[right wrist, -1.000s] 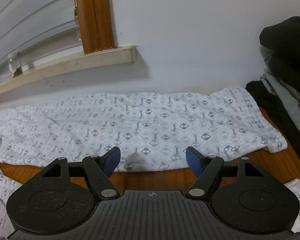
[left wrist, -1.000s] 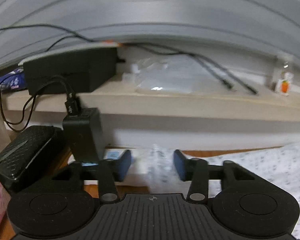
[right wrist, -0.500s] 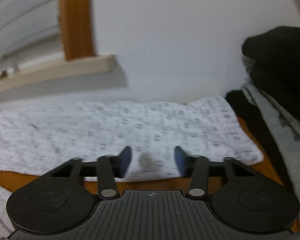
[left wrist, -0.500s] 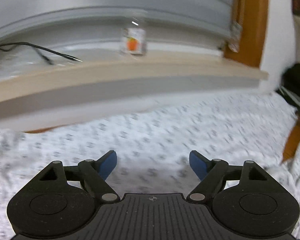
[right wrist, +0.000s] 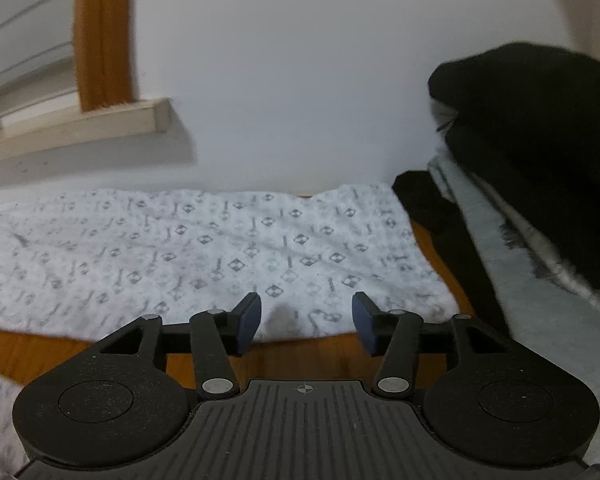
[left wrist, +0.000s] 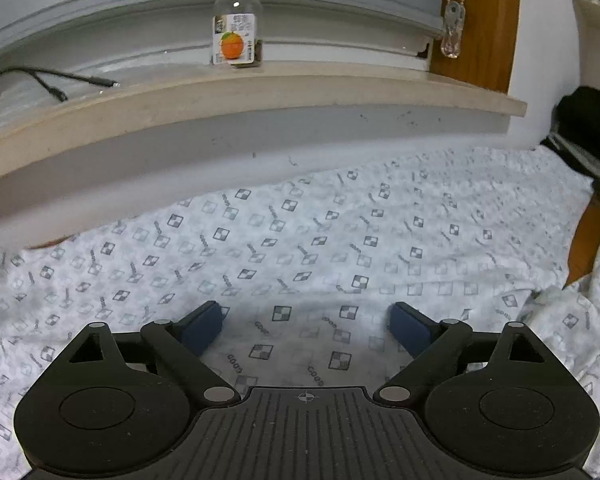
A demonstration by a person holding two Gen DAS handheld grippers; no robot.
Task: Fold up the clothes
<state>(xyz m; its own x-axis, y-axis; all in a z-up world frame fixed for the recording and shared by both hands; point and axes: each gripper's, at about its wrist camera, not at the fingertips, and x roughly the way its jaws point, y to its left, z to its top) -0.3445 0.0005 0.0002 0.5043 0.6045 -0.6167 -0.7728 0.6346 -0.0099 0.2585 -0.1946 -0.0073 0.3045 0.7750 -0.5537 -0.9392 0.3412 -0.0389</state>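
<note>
Cloth point(left wrist: 320, 240), white with a small grey checker print, lies spread flat on the wooden table point(right wrist: 40, 350), its far edge against the wall below a sill point(left wrist: 260, 96). In the right wrist view its right end point(right wrist: 380, 248) stops short of a pile of dark and grey clothes point(right wrist: 540, 208) at the table's right edge, and its near edge leaves a strip of bare wood showing.

The left gripper point(left wrist: 306, 322) hangs low over the middle of the cloth, tilted down. Its jaws stand wide apart and are opening; cloth lies under the gap, but the blue pads point(left wrist: 204, 326) pinch nothing.

The right gripper point(right wrist: 306, 320) sits over the near edge of the cloth close to its right end. Its jaws are partly spread and opening, with the cloth's hem seen between the pads point(right wrist: 248, 320) and nothing clamped.

On the sill stands a clear jar point(left wrist: 236, 36) with an orange on its label, and a black cable point(left wrist: 48, 80) lies to its left. A wooden frame point(left wrist: 480, 28) rises at the sill's right end, with a bead chain point(left wrist: 454, 12) hanging beside it.
</note>
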